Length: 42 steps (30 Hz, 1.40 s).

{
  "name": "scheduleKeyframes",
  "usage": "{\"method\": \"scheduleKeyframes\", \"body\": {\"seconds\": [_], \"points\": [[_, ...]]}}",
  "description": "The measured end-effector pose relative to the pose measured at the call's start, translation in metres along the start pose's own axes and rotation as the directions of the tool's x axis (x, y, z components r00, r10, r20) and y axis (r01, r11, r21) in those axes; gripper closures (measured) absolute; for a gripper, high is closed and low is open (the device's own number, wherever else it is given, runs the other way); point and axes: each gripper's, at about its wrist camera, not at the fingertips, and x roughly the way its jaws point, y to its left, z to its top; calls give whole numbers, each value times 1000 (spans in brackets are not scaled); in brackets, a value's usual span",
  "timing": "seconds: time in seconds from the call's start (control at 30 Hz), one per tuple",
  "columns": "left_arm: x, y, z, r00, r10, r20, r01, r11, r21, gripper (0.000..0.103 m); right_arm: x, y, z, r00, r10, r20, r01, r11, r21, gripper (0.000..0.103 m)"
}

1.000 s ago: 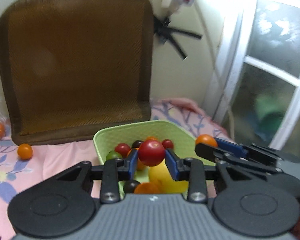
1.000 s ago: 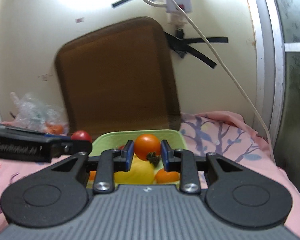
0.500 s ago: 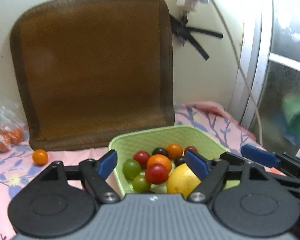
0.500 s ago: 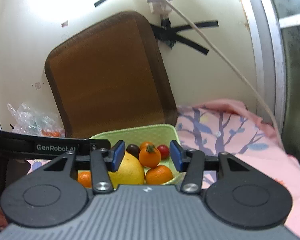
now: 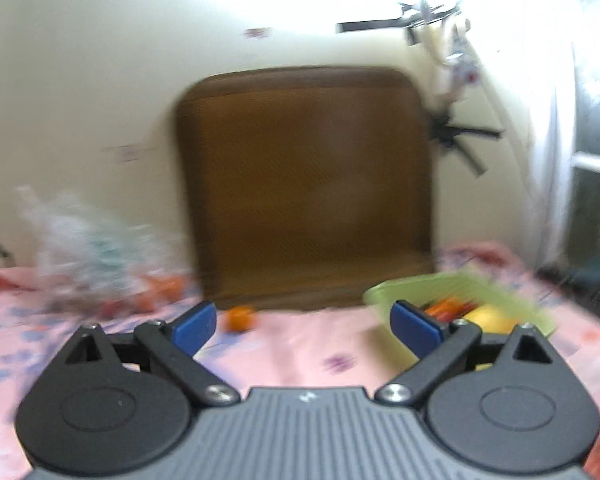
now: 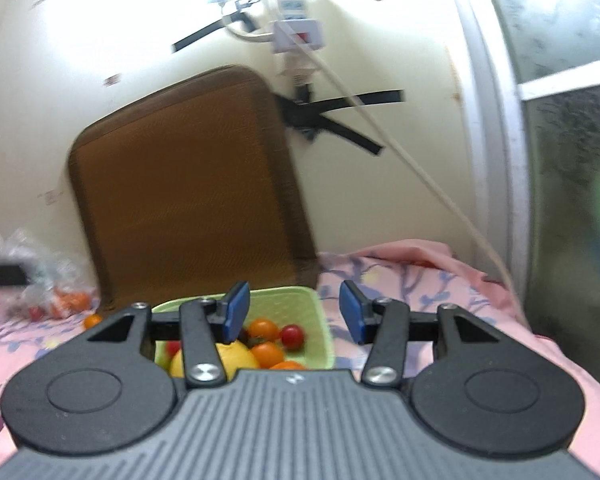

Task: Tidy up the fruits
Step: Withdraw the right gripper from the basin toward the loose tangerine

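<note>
The basket (image 6: 320,312) sits on the cloth (image 6: 420,280) before the mat (image 6: 188,200), which leans on the wall (image 6: 100,40), with fruits (image 6: 270,354) in it. Left of the basket, one fruit (image 5: 241,317) lies on the cloth, and further left a bag (image 6: 40,276), apparently holding more.

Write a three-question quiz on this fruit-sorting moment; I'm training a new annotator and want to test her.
1. True or false: the left gripper holds a tomato.
2. Where does the loose orange fruit lie? A) in the green basket B) on the pink cloth before the brown cushion C) in the plastic bag
3. Fill in: the largest fruit in the basket is coloured ____.

Key: 1 false; 2 B; 3 yellow.
</note>
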Motion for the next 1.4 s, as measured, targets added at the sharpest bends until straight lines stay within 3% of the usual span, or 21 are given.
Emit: {"method": "scheduleKeyframes", "body": {"seconds": [0.2,0.33,0.4,0.5,0.77,0.87,1.03,1.17,1.27,1.4], "points": [[-13,59,-42,982,177,-63,-176,984,10,5,5,-15,1,996,-93,-9,93,994,62,48],[-16,88,-57,965,248,-87,-249,968,1,5,8,-18,-1,992,-125,-28,127,989,71,46],[-22,105,-58,973,214,-86,-222,970,-95,5,9,-18,-3,988,-147,-34,150,986,70,46],[-22,115,-59,978,188,-90,-201,967,-157,5,11,-17,-5,982,-187,-35,189,981,55,46],[-30,116,-62,992,122,-36,-126,977,-172,4,6,-3,-6,954,-294,57,296,954,-47,46],[-31,118,-63,995,101,-27,-104,977,-185,3,-2,7,-1,950,-300,81,306,948,-83,46],[-34,121,-64,996,83,-15,-85,974,-212,3,-17,32,15,978,-191,78,194,980,-35,45],[-35,123,-64,997,74,-7,-74,972,-224,3,-16,64,30,998,-39,42,40,999,-34,44],[-35,123,-65,998,70,-2,-68,972,-226,3,-7,90,33,997,77,-28,-78,996,-49,44],[-36,124,-65,998,64,2,-62,972,-229,3,10,123,24,975,172,-138,-187,977,-106,44]]}}
